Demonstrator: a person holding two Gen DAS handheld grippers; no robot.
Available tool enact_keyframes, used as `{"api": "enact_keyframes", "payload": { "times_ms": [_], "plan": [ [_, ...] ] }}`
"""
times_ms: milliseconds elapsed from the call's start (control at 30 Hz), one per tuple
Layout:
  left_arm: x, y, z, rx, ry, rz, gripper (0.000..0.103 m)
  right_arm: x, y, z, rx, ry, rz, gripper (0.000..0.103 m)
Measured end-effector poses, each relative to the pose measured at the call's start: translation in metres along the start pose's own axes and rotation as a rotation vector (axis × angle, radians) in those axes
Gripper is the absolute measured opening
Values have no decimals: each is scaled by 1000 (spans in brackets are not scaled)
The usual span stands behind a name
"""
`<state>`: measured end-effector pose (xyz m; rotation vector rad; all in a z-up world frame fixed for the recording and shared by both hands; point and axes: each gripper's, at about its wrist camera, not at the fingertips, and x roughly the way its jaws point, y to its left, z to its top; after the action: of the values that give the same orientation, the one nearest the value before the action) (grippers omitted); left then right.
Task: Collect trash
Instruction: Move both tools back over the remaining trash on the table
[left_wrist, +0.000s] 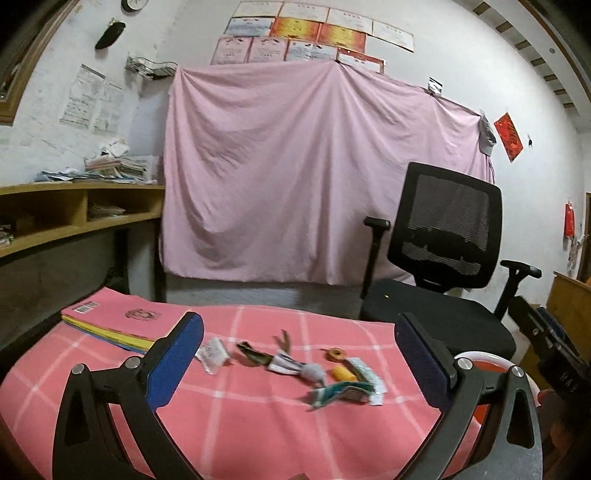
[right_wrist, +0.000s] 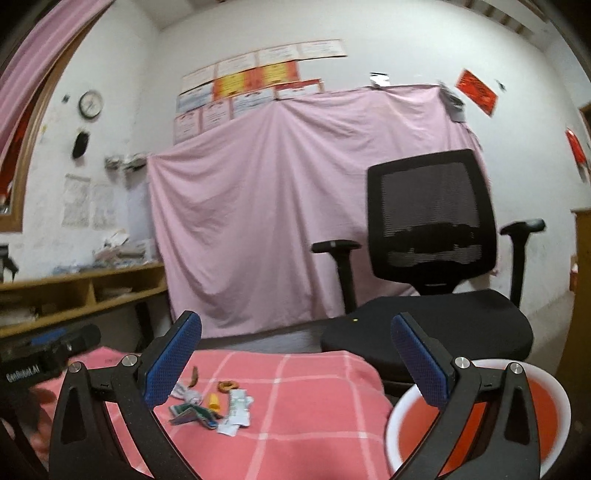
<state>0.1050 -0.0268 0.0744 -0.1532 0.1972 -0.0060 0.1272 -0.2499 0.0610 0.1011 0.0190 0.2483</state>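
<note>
Several bits of trash (left_wrist: 314, 369) lie scattered on the pink checked cloth (left_wrist: 240, 417): a white wrapper (left_wrist: 213, 352), a green wrapper, a small yellow piece (left_wrist: 341, 373) and paper scraps. My left gripper (left_wrist: 299, 365) hangs open just before them, nothing between its blue pads. In the right wrist view the same trash pile (right_wrist: 210, 404) lies left of centre. My right gripper (right_wrist: 295, 365) is open and empty, its right finger over the red bin with a white rim (right_wrist: 550, 384).
A stack of pink and yellow booklets (left_wrist: 122, 321) lies at the cloth's far left. A black office chair (left_wrist: 443, 258) stands behind the table, right of it. A pink sheet (left_wrist: 295, 166) hangs on the wall. A wooden shelf (left_wrist: 74, 210) runs along the left.
</note>
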Motion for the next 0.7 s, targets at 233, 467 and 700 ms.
{"api": "enact_keyframes", "payload": {
  "times_ms": [233,467,700],
  "plan": [
    [-1,14,-6,41,-34,30,101,16,29,-11,-140,36,59,103],
    [12,17,-14,91,-36,17,101,47,26,-19,-133,160,108,94],
    [32,13,-25,153,37,-52,101,71,29,-32,-138,314,166,69]
  ]
}}
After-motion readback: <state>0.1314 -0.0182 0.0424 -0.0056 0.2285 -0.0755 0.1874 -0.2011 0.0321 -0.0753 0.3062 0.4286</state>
